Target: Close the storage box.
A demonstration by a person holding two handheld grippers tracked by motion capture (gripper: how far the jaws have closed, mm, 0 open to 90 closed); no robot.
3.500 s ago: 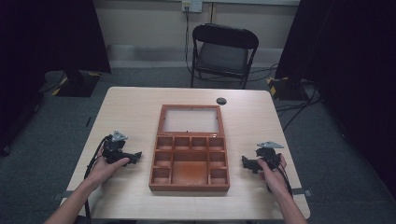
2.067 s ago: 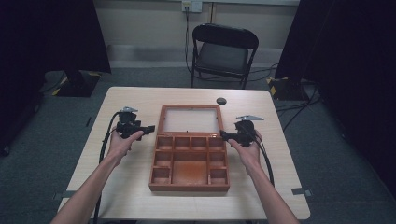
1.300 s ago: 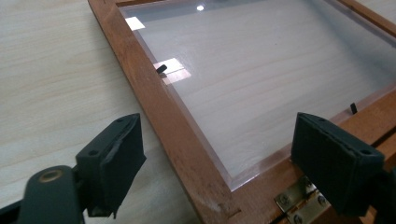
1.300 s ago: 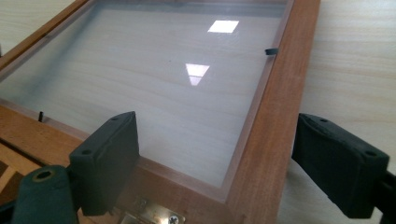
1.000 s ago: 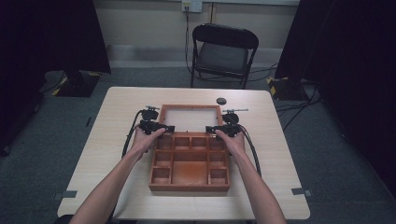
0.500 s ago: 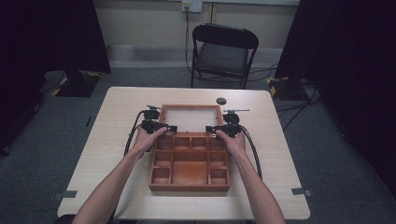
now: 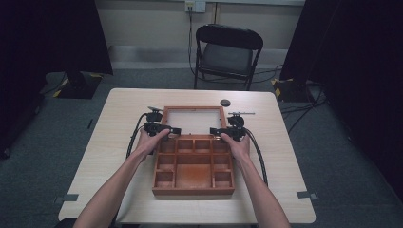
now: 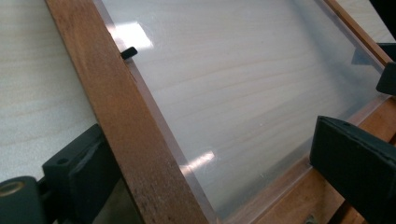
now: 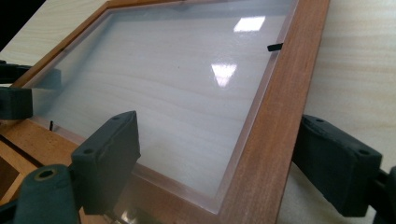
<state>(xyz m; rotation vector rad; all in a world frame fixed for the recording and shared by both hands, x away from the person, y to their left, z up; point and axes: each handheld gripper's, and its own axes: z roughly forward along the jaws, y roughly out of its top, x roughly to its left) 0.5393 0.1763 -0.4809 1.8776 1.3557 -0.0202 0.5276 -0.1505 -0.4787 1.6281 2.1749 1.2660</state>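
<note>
Lid point(image 7: 194, 120) of the wooden box point(image 7: 193, 166) lies flat just above centre frame on the table point(image 7: 119, 118), hinge edge running left-right. Left gripper point(image 7: 172, 129) and right gripper point(image 7: 215, 130) each straddle a side rail point(image 8: 135, 140) near that edge, jaws open and not pinching, left ones just closed a bit. Guessing both close, then swing it toward the bottom of the frame.

Small dark object point(image 7: 225, 102) beyond lid: too small to identify. Lid frame point(image 8: 135, 154) cropped by picture edges.
</note>
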